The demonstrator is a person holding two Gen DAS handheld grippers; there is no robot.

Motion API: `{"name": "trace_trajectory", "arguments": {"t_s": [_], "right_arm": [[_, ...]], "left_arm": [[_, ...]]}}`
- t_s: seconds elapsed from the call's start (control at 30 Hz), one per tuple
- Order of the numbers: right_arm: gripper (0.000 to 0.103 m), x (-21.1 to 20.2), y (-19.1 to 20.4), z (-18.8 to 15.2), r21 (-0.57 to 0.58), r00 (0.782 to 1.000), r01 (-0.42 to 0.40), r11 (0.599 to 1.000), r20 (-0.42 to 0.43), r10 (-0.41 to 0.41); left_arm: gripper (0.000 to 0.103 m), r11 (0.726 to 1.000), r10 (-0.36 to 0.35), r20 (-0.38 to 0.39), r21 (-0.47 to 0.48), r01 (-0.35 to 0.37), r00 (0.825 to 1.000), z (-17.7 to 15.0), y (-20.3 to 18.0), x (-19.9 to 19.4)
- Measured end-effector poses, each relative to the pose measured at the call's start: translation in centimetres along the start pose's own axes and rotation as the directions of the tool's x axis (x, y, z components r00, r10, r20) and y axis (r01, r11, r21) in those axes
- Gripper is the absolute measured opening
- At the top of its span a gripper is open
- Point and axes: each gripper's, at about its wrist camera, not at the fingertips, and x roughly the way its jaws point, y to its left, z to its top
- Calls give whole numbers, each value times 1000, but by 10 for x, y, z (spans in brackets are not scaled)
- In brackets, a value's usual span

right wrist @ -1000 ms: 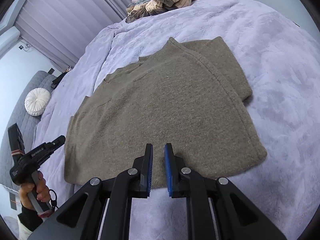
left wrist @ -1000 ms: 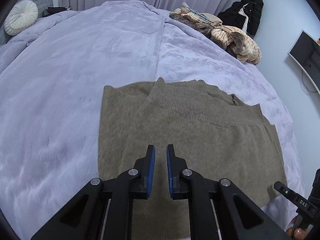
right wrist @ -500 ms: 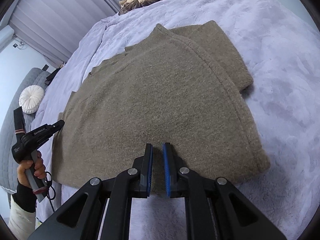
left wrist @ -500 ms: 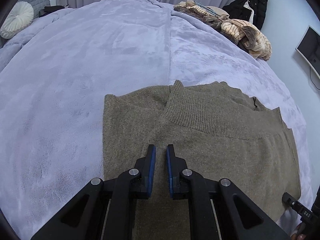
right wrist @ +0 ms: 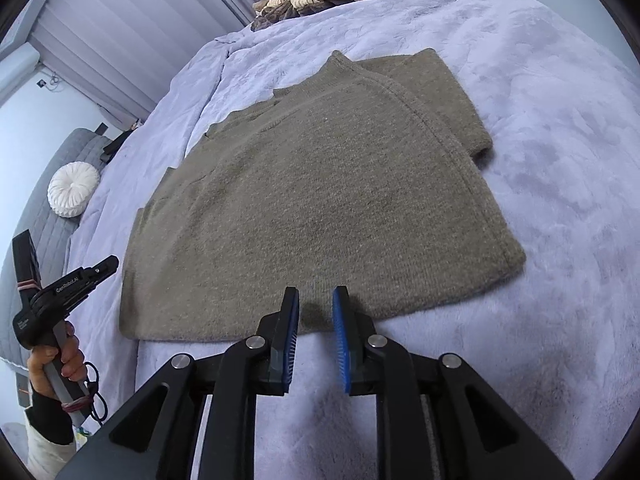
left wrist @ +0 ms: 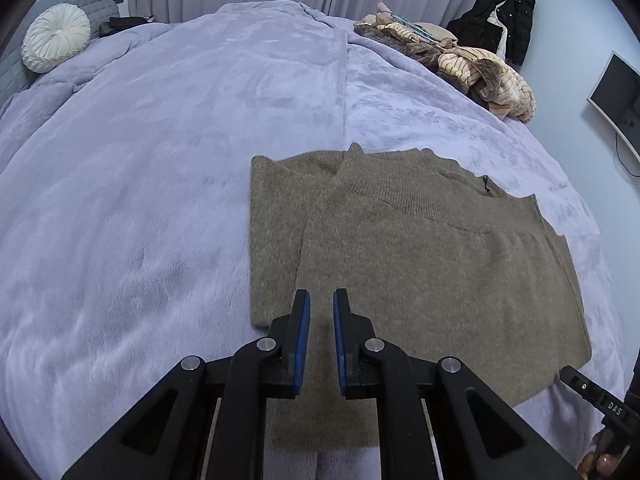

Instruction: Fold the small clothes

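An olive-brown knit sweater (left wrist: 420,264) lies flat on the lavender bed cover, sleeves folded in; it also shows in the right wrist view (right wrist: 320,200). My left gripper (left wrist: 320,308) hovers over the sweater's near left part, jaws a narrow gap apart, holding nothing. My right gripper (right wrist: 315,304) is over the sweater's near hem, jaws slightly apart and empty. The left gripper's body, held in a hand, shows at the left of the right wrist view (right wrist: 60,292). The right gripper's tip shows at the lower right of the left wrist view (left wrist: 600,400).
The lavender plush bed cover (left wrist: 160,160) spreads all around. A pile of striped and brown clothes (left wrist: 472,64) lies at the far right edge. A white round cushion (left wrist: 56,42) sits at the headboard. A black coat (left wrist: 504,16) hangs and a monitor (left wrist: 616,92) stands right.
Both grippers have pulled back toward the near edge of the sweater after moving over it. The right gripper's jaws have opened a little wider.
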Motion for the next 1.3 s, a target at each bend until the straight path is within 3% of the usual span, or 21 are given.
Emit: {"name": "trace_trajectory", "arguments": {"t_s": [0.27,0.3,0.33,0.37,0.4,0.43,0.63,0.73,0.9,1.1,1.3], "right_arm": [[31,-5,13,-20,-15,1000,-20,1000,-16,19],[32,-6,14,-22,-18,1000,-22,1000,-20,22],[33,-6,16,-25,-22,999,-25,999,-24,24],[34,-6,18,-27,-27,999,-27,999,-26,27],[36,-7,20,-29,-32,999,-28,999,-27,28],[40,-7,23,-30,-37,999,-30,999,-30,29],[49,-7,34,-41,-55,998,-45,997,-47,43],[62,-6,38,-46,-53,997,-55,997,-57,52],[63,-2,43,-51,-46,995,-69,997,-77,65],[64,4,50,-55,-39,992,-86,996,-98,82],[64,16,61,-54,-24,985,-114,993,-129,110]], "left_arm": [[13,999,25,-30,-23,-26,999,-33,2,-13],[22,999,29,-29,-20,-29,999,-36,1,-15],[41,999,38,-29,-15,-39,999,-39,1,-16],[95,998,53,-27,-16,-53,998,-41,2,-18],[101,997,72,-7,-25,-73,997,-44,3,-22],[102,997,75,25,-22,-75,997,-46,3,-27],[102,997,76,13,-10,-76,997,-56,5,-31],[102,997,81,8,-11,-80,997,-60,6,-31],[102,995,92,-26,-23,-92,995,-65,13,-24],[102,999,13,-58,-49,-16,998,-72,22,-19],[102,998,-1,-74,-58,-3,997,-75,28,-14]]}}
